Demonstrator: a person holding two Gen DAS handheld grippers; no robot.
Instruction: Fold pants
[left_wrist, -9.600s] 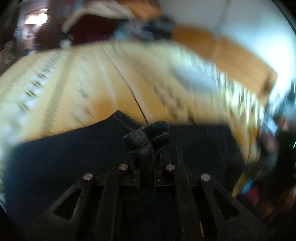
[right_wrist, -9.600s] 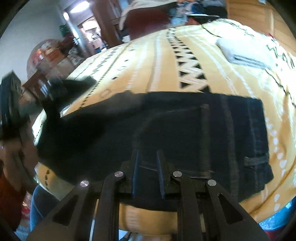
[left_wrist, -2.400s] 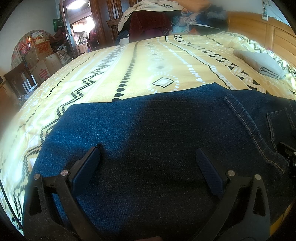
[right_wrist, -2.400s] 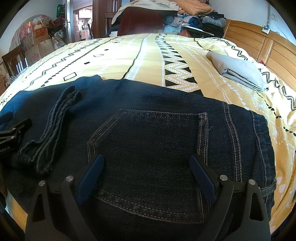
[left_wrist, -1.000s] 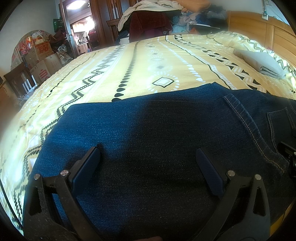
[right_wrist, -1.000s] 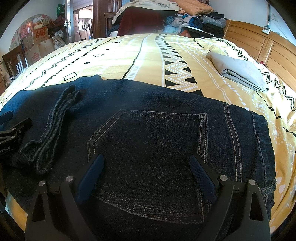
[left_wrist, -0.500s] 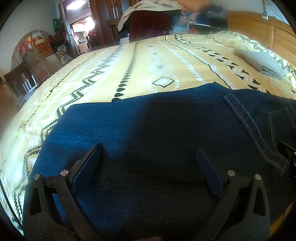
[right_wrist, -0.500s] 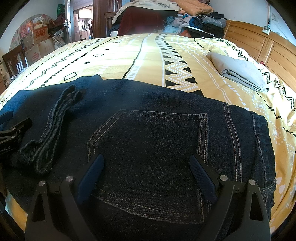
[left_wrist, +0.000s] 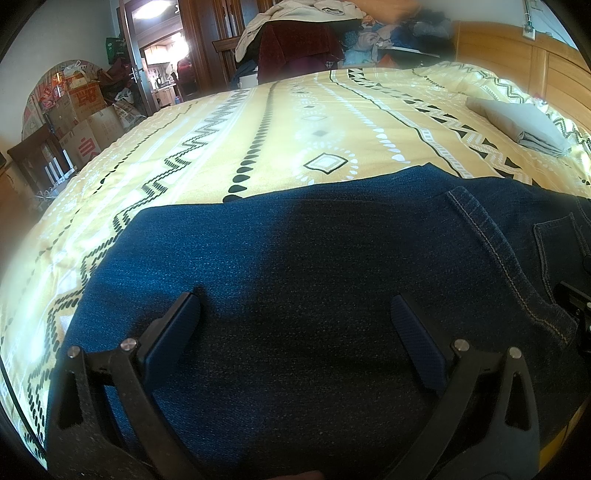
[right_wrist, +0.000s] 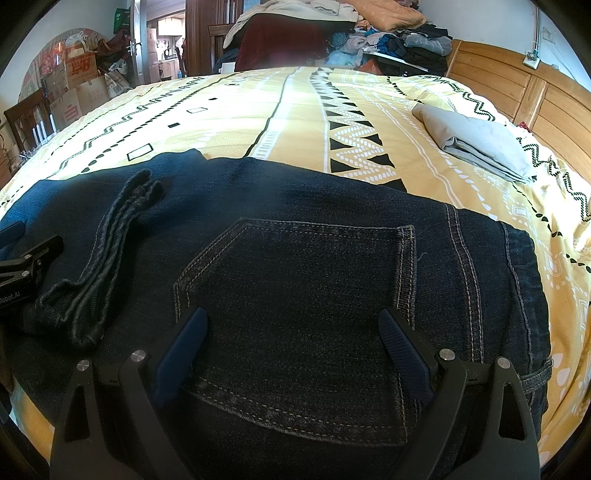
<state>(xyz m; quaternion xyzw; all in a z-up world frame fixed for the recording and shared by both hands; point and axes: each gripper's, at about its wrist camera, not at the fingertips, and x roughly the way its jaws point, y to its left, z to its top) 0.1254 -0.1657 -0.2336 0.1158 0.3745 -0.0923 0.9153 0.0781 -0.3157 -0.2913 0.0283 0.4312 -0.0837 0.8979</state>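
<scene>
Nearest the left wrist camera, the left gripper (left_wrist: 295, 317) has its jaws spread wide with nothing between them, its blue pads (left_wrist: 173, 332) poised over dark denim; whether they touch the cloth cannot be told. The right gripper (right_wrist: 291, 332) is likewise spread wide and holds nothing, its pads (right_wrist: 404, 350) set to either side of a stitched back pocket (right_wrist: 295, 295).

The pants (right_wrist: 314, 258) lie folded into a broad block at the near edge of the bed, on the yellow patterned bedspread (left_wrist: 295, 122). In the right wrist view the waistband end (right_wrist: 517, 280) sits to the right, and a leg hem (right_wrist: 107, 251) (bunched and ribbed-looking, lying across the top layer) runs slantwise on the left. The black frame of the left gripper shows at that view's left edge, beside the hem. In the left wrist view the denim is smooth and flat, with a stitched seam (left_wrist: 491, 243) curving down the right side.

Farther out on the bedspread, well apart from the pants, rests a folded grey cloth (right_wrist: 476, 144). A wooden headboard (right_wrist: 517, 85) runs along the right. Beyond the far side of the bed is a heap of clothes (right_wrist: 325, 33), and to the left stand cardboard boxes (left_wrist: 88, 129) near an open doorway (left_wrist: 162, 62).
</scene>
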